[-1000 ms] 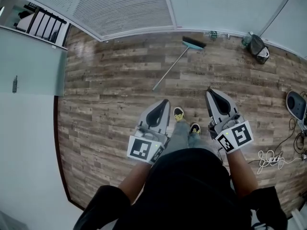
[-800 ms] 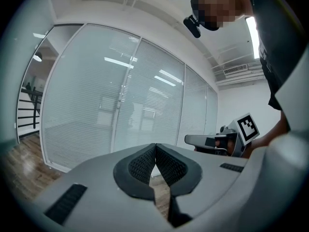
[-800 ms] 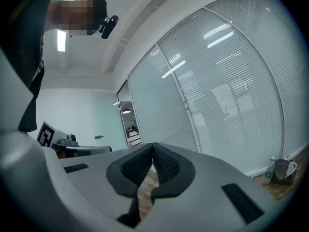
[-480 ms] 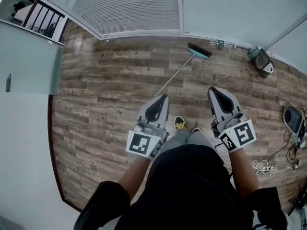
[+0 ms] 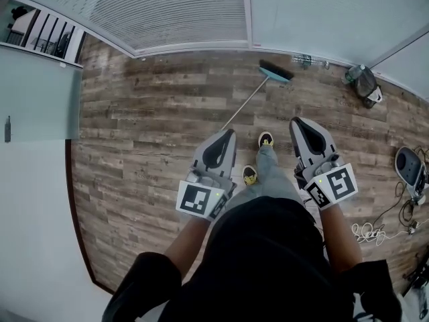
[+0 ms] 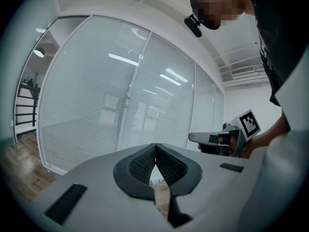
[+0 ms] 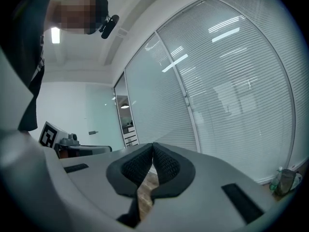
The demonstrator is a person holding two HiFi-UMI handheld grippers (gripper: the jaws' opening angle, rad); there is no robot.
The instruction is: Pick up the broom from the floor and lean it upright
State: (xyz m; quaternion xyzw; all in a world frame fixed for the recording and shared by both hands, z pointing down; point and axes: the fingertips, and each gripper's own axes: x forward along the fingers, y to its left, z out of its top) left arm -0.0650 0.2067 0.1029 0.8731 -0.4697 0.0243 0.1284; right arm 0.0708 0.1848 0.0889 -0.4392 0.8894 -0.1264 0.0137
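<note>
Brown wood planks covered the floor (image 5: 134, 119), and the broom (image 5: 247, 103) lay flat on it, close to a glass wall (image 5: 181, 12) with white blinds. The broom's blue-green head (image 5: 276, 73) with dark bristles sat near the foot of that wall. Its thin pale stick ran slanting back toward the person, and in the head view the end of the stick showed just past the tip of the left gripper (image 5: 230, 134). The person stood over the floor with 2 grippers held out in front, 1 in each hand, both pointing toward the glass wall. The right gripper (image 5: 295, 122) was off to the side of the broom. Neither gripper touched the broom. In the left gripper view the 2 dark bumpy pads (image 6: 140, 166) were pressed together at the tip with nothing between them. In the right gripper view the pads (image 7: 165, 166) were closed tight on each other too, and they held nothing. The person's 2 shoes (image 5: 266, 139), yellow and black, showed between the grippers, 1 foot ahead of the other. A bottle (image 5: 305, 60) sat by the wall just beside the broom head. A dark bag (image 5: 362, 83) sat farther along the wall on the right, and white cables (image 5: 375, 232) lay on the floor by the right edge.
</note>
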